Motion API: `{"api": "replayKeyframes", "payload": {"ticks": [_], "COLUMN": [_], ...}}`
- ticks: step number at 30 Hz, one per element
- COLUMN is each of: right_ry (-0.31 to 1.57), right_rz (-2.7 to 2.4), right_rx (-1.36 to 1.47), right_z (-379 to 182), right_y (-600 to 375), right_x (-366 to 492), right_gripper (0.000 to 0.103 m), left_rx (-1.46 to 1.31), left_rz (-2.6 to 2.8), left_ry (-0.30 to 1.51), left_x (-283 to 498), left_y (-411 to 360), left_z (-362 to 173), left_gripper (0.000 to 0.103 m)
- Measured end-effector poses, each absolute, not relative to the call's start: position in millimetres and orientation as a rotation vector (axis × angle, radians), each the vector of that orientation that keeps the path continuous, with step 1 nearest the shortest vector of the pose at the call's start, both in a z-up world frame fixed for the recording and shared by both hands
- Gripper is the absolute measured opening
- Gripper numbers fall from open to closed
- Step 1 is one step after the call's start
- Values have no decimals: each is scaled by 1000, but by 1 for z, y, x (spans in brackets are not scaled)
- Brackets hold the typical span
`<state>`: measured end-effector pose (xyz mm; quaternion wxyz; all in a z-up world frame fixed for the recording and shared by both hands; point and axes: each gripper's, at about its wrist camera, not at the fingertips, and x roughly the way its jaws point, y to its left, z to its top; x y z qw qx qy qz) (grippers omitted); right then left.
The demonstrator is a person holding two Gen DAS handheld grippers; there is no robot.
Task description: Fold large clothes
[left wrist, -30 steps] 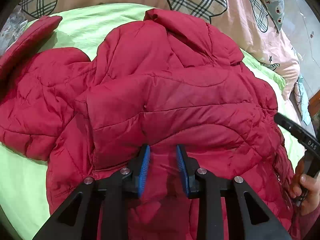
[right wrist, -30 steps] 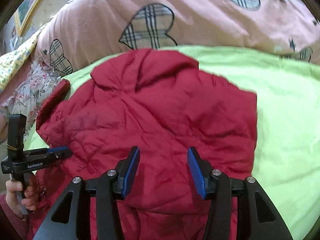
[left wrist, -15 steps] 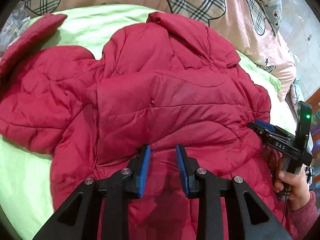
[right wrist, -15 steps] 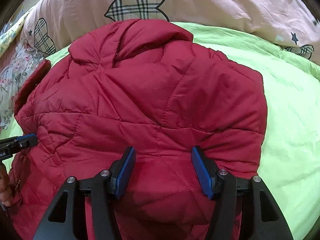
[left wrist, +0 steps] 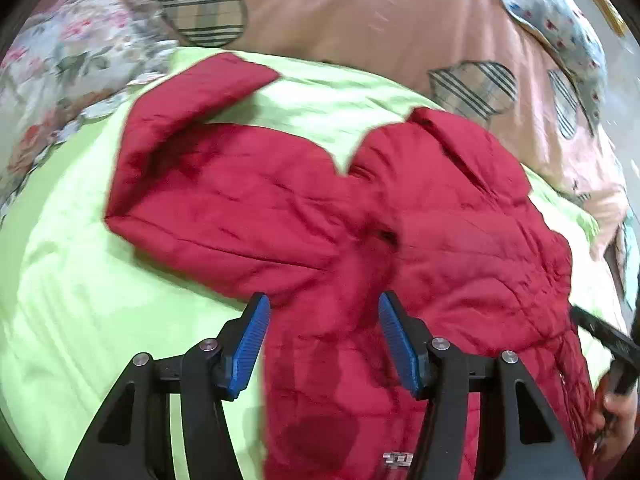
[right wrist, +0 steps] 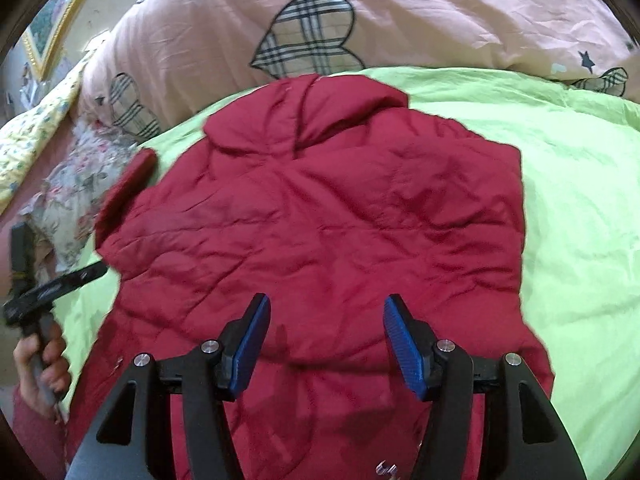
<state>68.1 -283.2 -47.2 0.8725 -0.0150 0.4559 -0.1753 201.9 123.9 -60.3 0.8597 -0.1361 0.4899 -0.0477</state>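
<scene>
A red quilted jacket lies spread on the lime-green bed sheet, collar toward the pillows. Its left sleeve lies bent out to the left, cuff pointing up. My left gripper is open and empty, hovering above the jacket's left edge near the armpit. In the right wrist view the jacket fills the middle, its right side folded in to a straight edge. My right gripper is open and empty above the jacket's lower body. The left gripper also shows in the right wrist view, at the far left.
A pink duvet with plaid hearts lies along the head of the bed. Floral bedding sits at the left. The green sheet is bare to the right of the jacket. The right gripper's tool shows at the left view's right edge.
My left gripper opened wider, let go of the jacket fabric and swung left toward the sleeve. My right gripper pulled back from the jacket and stayed open.
</scene>
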Motion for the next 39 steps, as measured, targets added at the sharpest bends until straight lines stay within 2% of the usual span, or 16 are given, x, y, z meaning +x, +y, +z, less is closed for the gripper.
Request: {"api": "replayKeyframes", "payload": {"ticks": [5, 9, 18, 26, 27, 28, 29, 30, 31, 34, 39], "right_ry": [956, 958, 967, 985, 987, 990, 993, 996, 998, 997, 993], "right_rz": [-315, -276, -230, -242, -244, -247, -248, -248, -249, -248, -244], "right_rx": [-24, -14, -33, -5, -1, 0, 2, 3, 2, -2, 2], "right_z": [-43, -40, -41, -48, -49, -50, -51, -52, -53, -53, -54], "right_y": [-262, -250, -232, -240, -241, -242, -243, -243, -243, -243, -243], "right_x": [60, 57, 51, 49, 49, 49, 48, 48, 48, 46, 45], "right_gripper": [63, 64, 68, 68, 68, 68, 68, 68, 68, 68, 68], "left_rx": [-290, -261, -217, -58, -44, -41, -47, -55, -65, -126, -237], "left_rz": [-7, 105, 240, 372, 397, 406, 396, 387, 377, 318, 215], "left_ry": [1020, 999, 976, 1010, 1011, 1016, 1019, 1029, 1037, 1013, 947], "left_x": [200, 205, 264, 329, 336, 343, 347, 351, 352, 341, 311], "left_y": [150, 164, 177, 174, 176, 178, 179, 180, 181, 180, 179], "left_z": [-54, -47, -41, -75, -79, -84, -87, -91, -92, -84, -59], "left_gripper": [61, 76, 80, 80, 79, 71, 61, 43, 35, 21, 18]}}
